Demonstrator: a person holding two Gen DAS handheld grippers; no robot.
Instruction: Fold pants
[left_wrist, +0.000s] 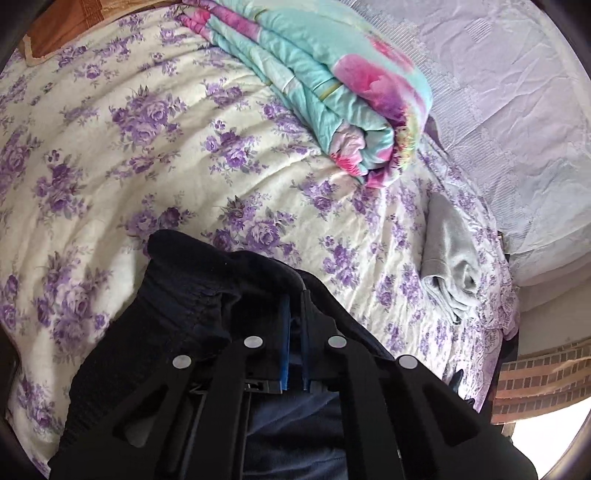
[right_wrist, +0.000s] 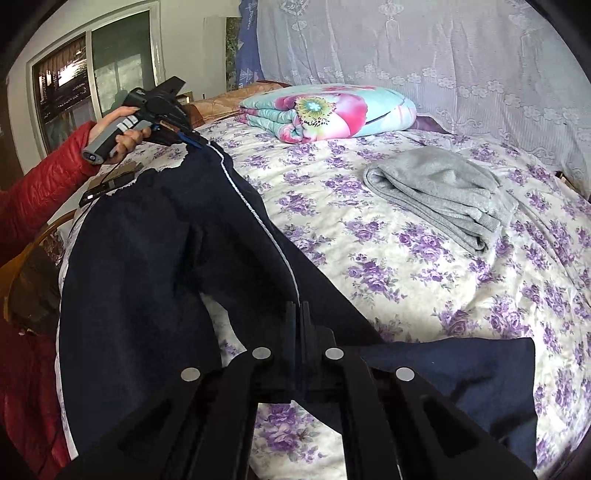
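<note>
Holding the pants (right_wrist: 147, 258) stretched above the bed (right_wrist: 424, 266), we had both claws clamped on the cloth: left gripper (left_wrist: 294, 314) at the waistband, right gripper (right_wrist: 298, 321) down the leg. Probably best keeping it taut, seams matched.

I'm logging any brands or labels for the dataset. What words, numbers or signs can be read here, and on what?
None can be read.
Blue cloth by the curtain: pale marks, too blurred to read.
Dark pants, grey garment, folded quilt: no print visible.
</note>
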